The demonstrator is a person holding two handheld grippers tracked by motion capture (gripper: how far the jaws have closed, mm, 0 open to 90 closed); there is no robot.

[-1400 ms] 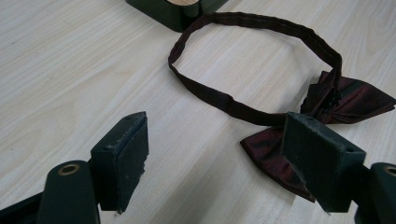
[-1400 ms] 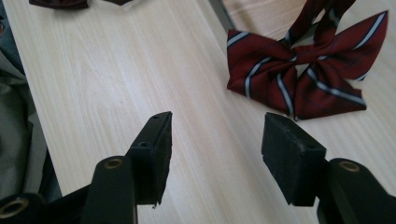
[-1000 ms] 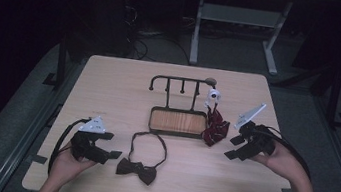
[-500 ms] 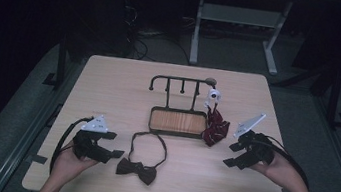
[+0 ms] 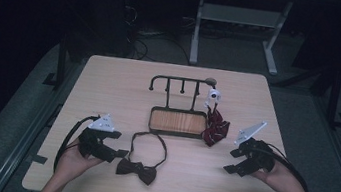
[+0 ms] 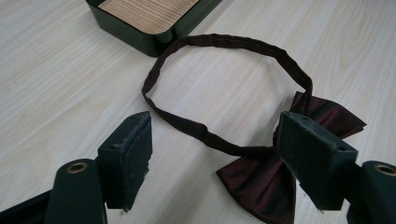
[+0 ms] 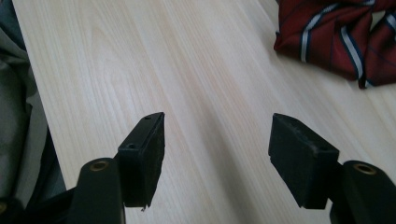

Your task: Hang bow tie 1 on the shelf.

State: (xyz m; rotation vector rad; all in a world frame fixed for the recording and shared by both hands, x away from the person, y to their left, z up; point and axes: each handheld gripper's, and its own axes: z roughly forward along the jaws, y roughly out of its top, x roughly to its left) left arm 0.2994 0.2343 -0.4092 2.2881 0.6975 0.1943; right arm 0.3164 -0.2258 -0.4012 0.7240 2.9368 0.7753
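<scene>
On the pale wooden desk a dark maroon bow tie lies flat near the front edge, a little left of the middle, its neck band forming a loop that runs back toward a shallow black tray with a wooden bottom. The left gripper rests low at the front left, just beside the bow. In the left gripper view its jaws stand spread, the bow tie lying on the desk between and ahead of them; the right-hand jaw hides part of the bow, and whether it touches the cloth cannot be told. Nothing is pinched.

A black rack with hooks rises behind the tray at the middle of the desk. A red striped tie hangs from its right end, with its lower part bunched on the desk just beside the tray's right side.

The right gripper is held near the right edge, toward the front. Its jaws have just been opening and stand wide apart over bare wood with nothing between them; the right gripper view shows the striped tie ahead, well apart from them.
</scene>
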